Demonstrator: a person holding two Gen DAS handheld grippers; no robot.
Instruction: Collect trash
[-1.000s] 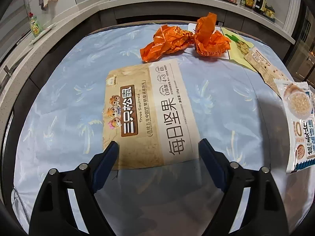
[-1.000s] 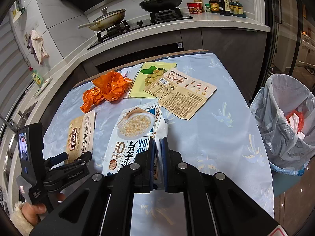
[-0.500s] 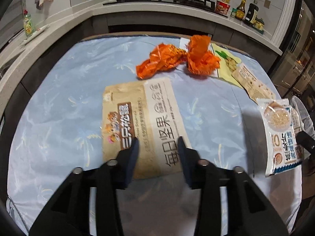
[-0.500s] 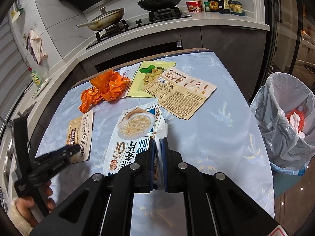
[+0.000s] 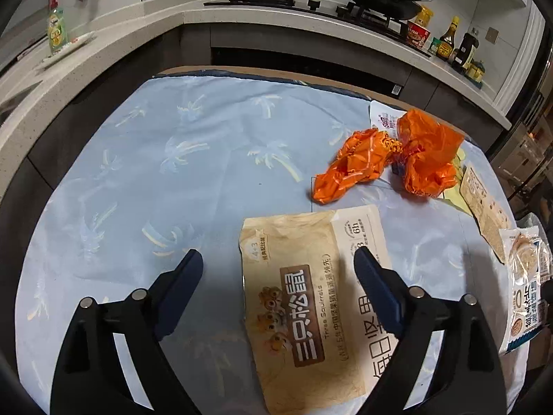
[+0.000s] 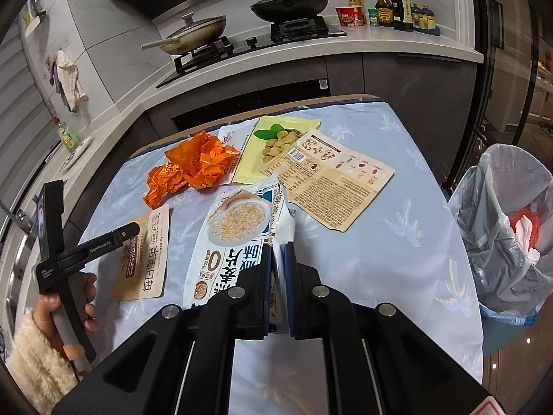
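Observation:
My left gripper is open above the table, its right finger over a tan nut pouch that lies flat; the pouch also shows in the right wrist view. My right gripper is shut on the edge of a white and blue oatmeal bag, which also shows at the far right of the left wrist view. A crumpled orange wrapper lies further back. A bin with a grey liner stands right of the table.
A yellow snack bag and a beige printed pouch lie at the back of the blue cloth-covered table. A counter with a stove, pans and bottles curves behind. The left gripper's handle is at the table's left edge.
My left gripper closed partly half a second ago, then opened wide and shifted left, so the nut pouch now sits right of centre. My right gripper stayed shut on the oatmeal bag.

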